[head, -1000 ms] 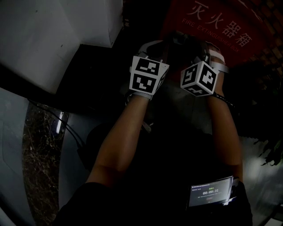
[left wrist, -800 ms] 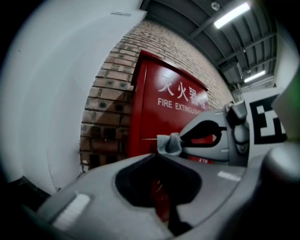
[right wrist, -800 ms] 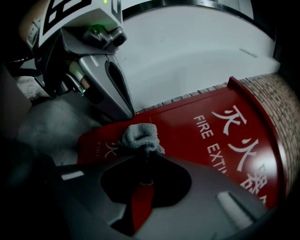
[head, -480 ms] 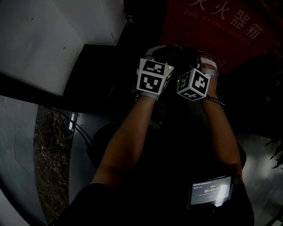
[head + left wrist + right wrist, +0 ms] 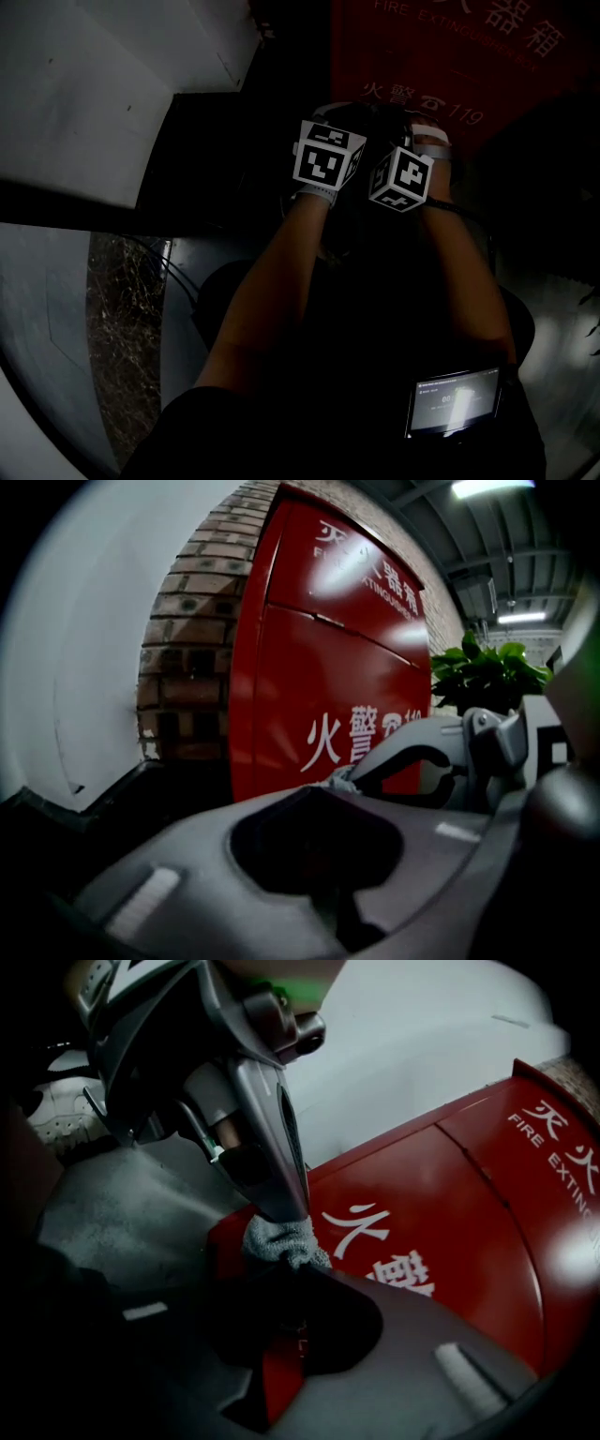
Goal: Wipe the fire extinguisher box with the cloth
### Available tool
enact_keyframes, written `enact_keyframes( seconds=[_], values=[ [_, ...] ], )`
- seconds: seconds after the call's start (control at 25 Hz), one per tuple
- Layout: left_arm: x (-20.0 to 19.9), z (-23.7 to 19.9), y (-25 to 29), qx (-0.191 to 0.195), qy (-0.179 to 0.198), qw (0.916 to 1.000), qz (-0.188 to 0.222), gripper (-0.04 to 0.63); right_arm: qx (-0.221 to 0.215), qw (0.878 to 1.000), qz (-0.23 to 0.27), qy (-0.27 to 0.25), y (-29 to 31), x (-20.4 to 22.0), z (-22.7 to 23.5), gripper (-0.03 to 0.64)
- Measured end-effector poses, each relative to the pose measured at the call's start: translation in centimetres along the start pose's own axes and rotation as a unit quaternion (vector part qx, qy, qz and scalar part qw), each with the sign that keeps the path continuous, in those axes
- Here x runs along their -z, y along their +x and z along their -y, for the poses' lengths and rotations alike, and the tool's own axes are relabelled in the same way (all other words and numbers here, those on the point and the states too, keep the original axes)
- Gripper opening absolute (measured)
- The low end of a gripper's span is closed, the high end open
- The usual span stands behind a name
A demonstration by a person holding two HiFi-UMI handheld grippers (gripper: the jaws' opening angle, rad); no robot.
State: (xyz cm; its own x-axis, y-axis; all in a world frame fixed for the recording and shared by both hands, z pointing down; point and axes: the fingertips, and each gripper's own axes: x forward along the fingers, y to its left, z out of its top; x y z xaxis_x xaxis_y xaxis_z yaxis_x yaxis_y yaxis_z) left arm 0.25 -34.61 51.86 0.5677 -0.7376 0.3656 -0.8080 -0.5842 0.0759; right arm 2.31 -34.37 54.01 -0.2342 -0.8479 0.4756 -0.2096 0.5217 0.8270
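Left of the left gripper (image 5: pixel 323 787) rises a smooth white wall (image 5: pixel 84 621), then a strip of rough brick (image 5: pixel 187 667). Straight ahead of its jaws stands the glossy red fire extinguisher box (image 5: pixel 319 658), with white characters on its flat door. Those grey jaws are pressed together on a wad of grey knitted cloth (image 5: pixel 281 1239), which the right gripper (image 5: pixel 292 1274) also pinches at its tips, close before the box. Right of both, a leafy green plant (image 5: pixel 487 672) sits under ceiling strip lights (image 5: pixel 487 487).

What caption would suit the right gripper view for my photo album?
Left gripper and right gripper pinch one grey cloth before the red fire extinguisher box.
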Motion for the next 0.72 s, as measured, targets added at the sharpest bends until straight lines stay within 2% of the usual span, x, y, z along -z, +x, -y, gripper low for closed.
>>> enact_keyframes(
  seconds=[0.48, 0.72],
  values=[
    [6.5, -0.6, 3.1, -0.009, 0.004, 0.9966, -0.082, 0.002, -0.036, 0.999, -0.014, -0.001, 2.8, 1.5, -5.2, 0.034],
    [9.4, -0.1, 3.8, 0.013, -0.043, 0.9919, -0.119, 0.002, -0.063, 0.998, -0.021, 0.002, 4.0, 1.9, -7.3, 0.034]
  ],
)
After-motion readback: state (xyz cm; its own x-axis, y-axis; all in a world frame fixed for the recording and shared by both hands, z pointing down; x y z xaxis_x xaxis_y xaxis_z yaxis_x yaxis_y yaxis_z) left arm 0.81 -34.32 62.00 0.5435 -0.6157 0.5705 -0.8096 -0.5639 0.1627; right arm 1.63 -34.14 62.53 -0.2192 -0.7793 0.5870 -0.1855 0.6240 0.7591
